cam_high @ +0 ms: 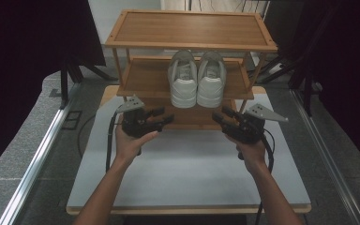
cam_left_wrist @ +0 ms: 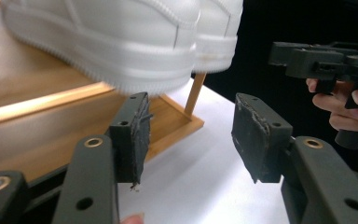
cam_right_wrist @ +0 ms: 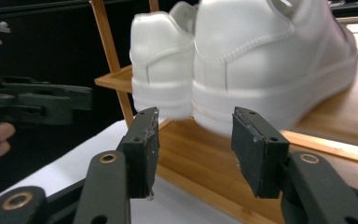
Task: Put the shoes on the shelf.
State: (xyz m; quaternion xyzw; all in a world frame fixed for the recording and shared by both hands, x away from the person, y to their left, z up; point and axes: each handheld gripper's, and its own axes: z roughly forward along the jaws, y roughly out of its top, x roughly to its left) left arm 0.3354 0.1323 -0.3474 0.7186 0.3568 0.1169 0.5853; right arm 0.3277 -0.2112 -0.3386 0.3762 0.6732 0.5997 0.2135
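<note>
behind the gripper point(cam_left_wrist: 189, 135), sneaker point(cam_left_wrist: 112, 37) tops cut off.

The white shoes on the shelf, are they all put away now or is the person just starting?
Done, by the look of it: both white shoes sit side by side on the middle shelf of the wooden rack, heels toward the person. In hand: nothing; the left gripper and right gripper hang open just short of the heels. Whether they should move next, I cannot tell.
</note>
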